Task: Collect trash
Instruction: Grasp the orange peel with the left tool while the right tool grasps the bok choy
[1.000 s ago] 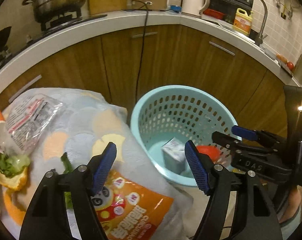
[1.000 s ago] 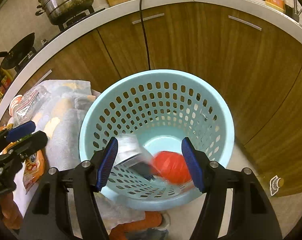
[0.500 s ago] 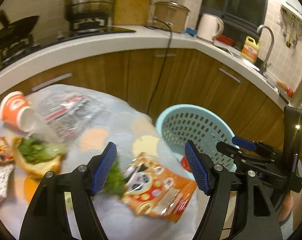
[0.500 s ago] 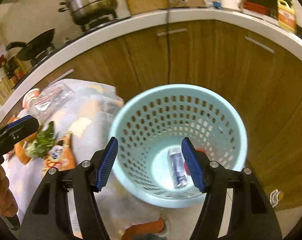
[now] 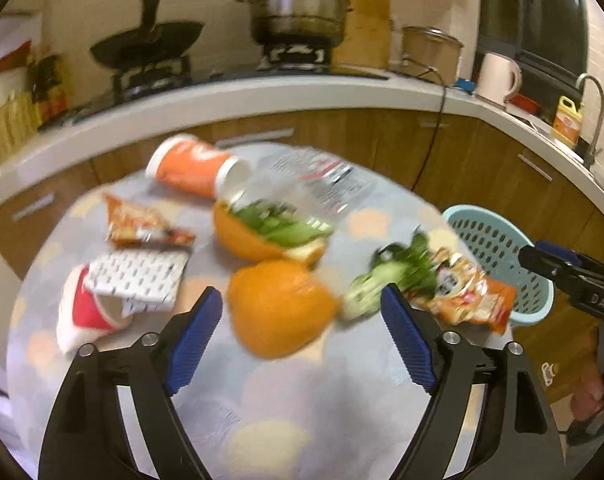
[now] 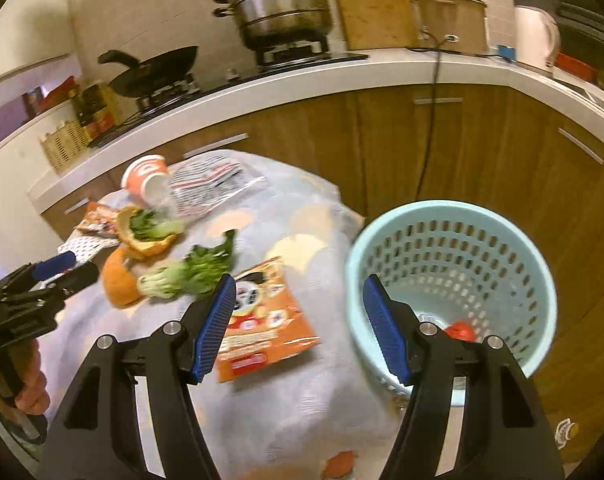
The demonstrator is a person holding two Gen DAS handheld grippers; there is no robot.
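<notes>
Both jaws apart and empty, I aim left gripper (image 5: pixel 302 332) square over the orange peel (image 5: pixel 280 312), right gripper (image 6: pixel 298 326) near snack bag (image 6: pixel 264 328), basket (image 6: pixel 454 216) beside.

A round table (image 5: pixel 302 420) under a pale cloth with pastel blotches filled the lower centre of the left wrist view. On it lay a tipped orange paper cup (image 5: pixel 190 168) at upper centre, a clear printed wrapper (image 5: pixel 322 180) right of it, two orange peel halves (image 5: pixel 278 312) in the middle, one holding greens, a leafy stalk (image 5: pixel 390 276), an orange snack bag (image 5: pixel 466 296) at the right edge, a small wrapper (image 5: pixel 142 228) and a red cup (image 5: pixel 86 316) at left.
</notes>
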